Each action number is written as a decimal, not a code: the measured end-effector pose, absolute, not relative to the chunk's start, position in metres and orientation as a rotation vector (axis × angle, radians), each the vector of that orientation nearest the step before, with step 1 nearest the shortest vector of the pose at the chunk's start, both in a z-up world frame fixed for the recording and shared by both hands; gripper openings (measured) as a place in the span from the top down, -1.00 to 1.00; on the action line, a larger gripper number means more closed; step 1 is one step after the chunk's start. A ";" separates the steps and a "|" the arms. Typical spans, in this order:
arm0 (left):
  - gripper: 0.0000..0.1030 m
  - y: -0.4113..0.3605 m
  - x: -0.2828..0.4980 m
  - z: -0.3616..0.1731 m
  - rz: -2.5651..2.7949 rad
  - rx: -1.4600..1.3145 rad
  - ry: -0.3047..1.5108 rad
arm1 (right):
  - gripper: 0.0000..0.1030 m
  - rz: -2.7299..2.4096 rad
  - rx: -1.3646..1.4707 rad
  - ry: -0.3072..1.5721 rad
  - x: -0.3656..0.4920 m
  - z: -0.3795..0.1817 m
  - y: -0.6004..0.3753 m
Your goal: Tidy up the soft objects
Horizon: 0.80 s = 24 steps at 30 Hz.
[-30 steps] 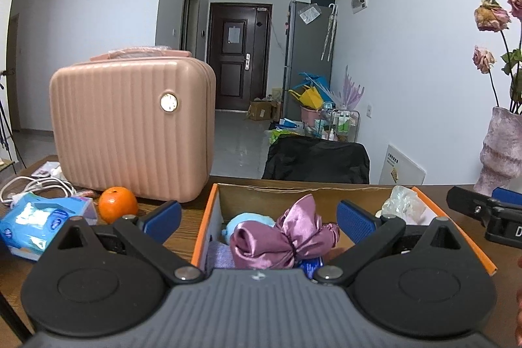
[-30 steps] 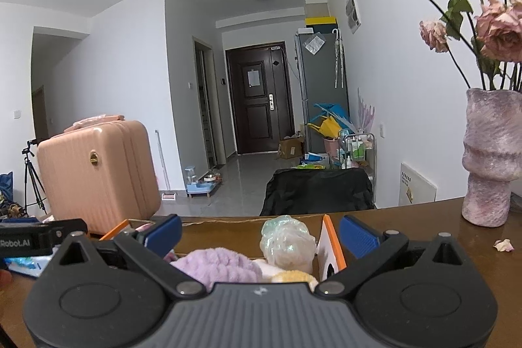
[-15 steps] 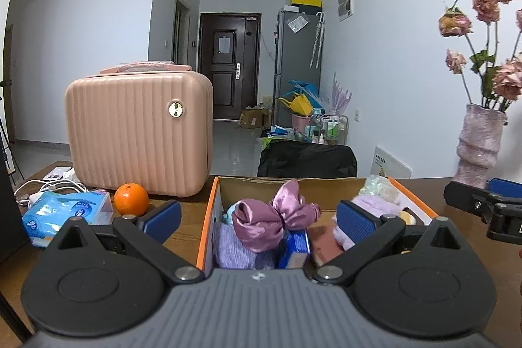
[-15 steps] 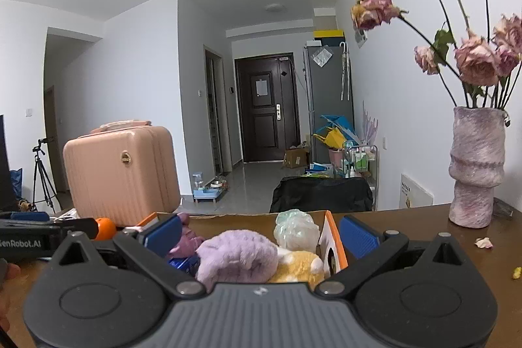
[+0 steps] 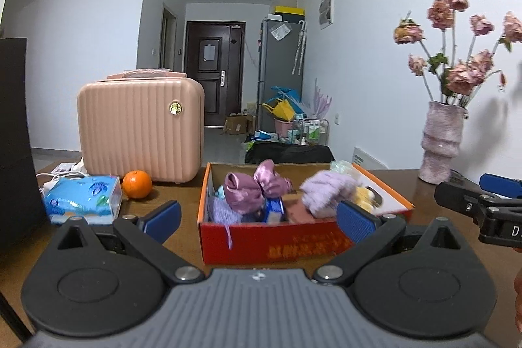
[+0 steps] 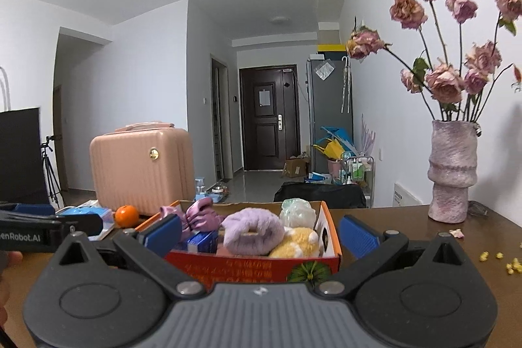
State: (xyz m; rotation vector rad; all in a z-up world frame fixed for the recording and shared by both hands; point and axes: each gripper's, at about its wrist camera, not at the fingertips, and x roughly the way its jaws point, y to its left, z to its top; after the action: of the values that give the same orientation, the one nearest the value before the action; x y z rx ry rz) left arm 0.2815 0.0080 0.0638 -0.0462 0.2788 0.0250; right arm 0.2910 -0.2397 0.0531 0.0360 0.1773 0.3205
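Two views. Left wrist: your left gripper point(image 5: 257, 217) spread wide, empty, short of box point(image 5: 277, 242); satin bow point(image 5: 257, 186) inside — slippery, pinch knot. Right wrist: right gripper point(image 6: 261, 232) wide apart, empty; lilac scrunchie point(image 6: 253, 230) in box — light, squashy, likely grip ring edge.

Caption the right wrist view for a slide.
Open right gripper faces a cardboard box of soft toys on a table.

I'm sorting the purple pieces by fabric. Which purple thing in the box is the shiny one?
The satin purple bow at the left of the orange cardboard box. It is glossy and knotted, whereas the lilac fluffy scrunchie to its right is matte and ring-shaped.
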 end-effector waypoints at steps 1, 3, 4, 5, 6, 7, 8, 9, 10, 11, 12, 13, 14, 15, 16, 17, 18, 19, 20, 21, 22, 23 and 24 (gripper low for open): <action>-1.00 0.007 0.271 0.063 0.016 -0.045 0.279 | -1.00 0.321 0.033 0.175 0.284 0.052 -0.241; -1.00 0.005 0.252 0.060 0.003 -0.034 0.268 | -1.00 0.321 0.026 0.170 0.264 0.049 -0.243; -1.00 0.004 0.242 0.059 -0.001 -0.027 0.262 | -1.00 0.324 0.021 0.170 0.256 0.048 -0.243; -1.00 0.004 0.234 0.058 -0.005 -0.022 0.257 | -1.00 0.328 0.011 0.171 0.247 0.046 -0.243; -1.00 0.003 0.225 0.056 -0.010 -0.018 0.255 | -1.00 0.330 -0.002 0.171 0.237 0.044 -0.243; -1.00 0.003 0.219 0.055 -0.013 -0.016 0.254 | -1.00 0.329 -0.010 0.170 0.230 0.043 -0.243; -1.00 0.003 0.212 0.054 -0.017 -0.016 0.256 | -1.00 0.328 -0.014 0.171 0.223 0.041 -0.243; -1.00 0.003 0.206 0.053 -0.021 -0.017 0.259 | -1.00 0.330 -0.015 0.175 0.215 0.040 -0.244; -1.00 0.002 0.199 0.051 -0.026 -0.016 0.262 | -1.00 0.332 -0.015 0.181 0.208 0.038 -0.245; -1.00 0.002 0.193 0.050 -0.029 -0.013 0.263 | -1.00 0.333 -0.015 0.184 0.202 0.037 -0.247; -1.00 0.003 0.188 0.049 -0.030 -0.010 0.263 | -1.00 0.330 -0.015 0.186 0.195 0.036 -0.248; -1.00 0.003 0.182 0.048 -0.031 -0.007 0.262 | -1.00 0.325 -0.015 0.187 0.188 0.035 -0.250; -1.00 0.003 0.176 0.047 -0.032 -0.003 0.261 | -1.00 0.323 -0.015 0.187 0.183 0.035 -0.250; -1.00 0.003 0.170 0.046 -0.033 0.000 0.260 | -1.00 0.321 -0.017 0.188 0.177 0.034 -0.251; -1.00 0.004 0.166 0.045 -0.035 0.000 0.262 | -1.00 0.318 -0.022 0.190 0.171 0.034 -0.251; -1.00 0.005 0.161 0.044 -0.040 -0.005 0.266 | -1.00 0.315 -0.028 0.192 0.166 0.033 -0.251; -1.00 0.005 0.157 0.042 -0.044 -0.011 0.272 | -1.00 0.313 -0.028 0.196 0.162 0.033 -0.252; -1.00 0.005 0.154 0.041 -0.047 -0.016 0.279 | -1.00 0.313 -0.024 0.201 0.158 0.032 -0.253; -1.00 0.005 0.150 0.040 -0.050 -0.018 0.282 | -1.00 0.311 -0.020 0.209 0.154 0.031 -0.254; -1.00 0.004 0.147 0.039 -0.050 -0.016 0.282 | -1.00 0.310 -0.016 0.215 0.152 0.031 -0.254; -1.00 0.004 0.143 0.038 -0.051 -0.013 0.281 | -1.00 0.310 -0.013 0.222 0.149 0.030 -0.255; -1.00 0.003 0.141 0.038 -0.051 -0.009 0.280 | -1.00 0.310 -0.012 0.228 0.146 0.029 -0.255; -1.00 0.002 0.139 0.038 -0.053 -0.008 0.281 | -1.00 0.309 -0.012 0.232 0.143 0.029 -0.255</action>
State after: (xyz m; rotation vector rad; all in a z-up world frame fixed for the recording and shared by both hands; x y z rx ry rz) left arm 0.1386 0.0022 0.0377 -0.0078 0.2814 -0.0533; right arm 0.1431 -0.2549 0.0285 -0.0124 0.2319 0.3090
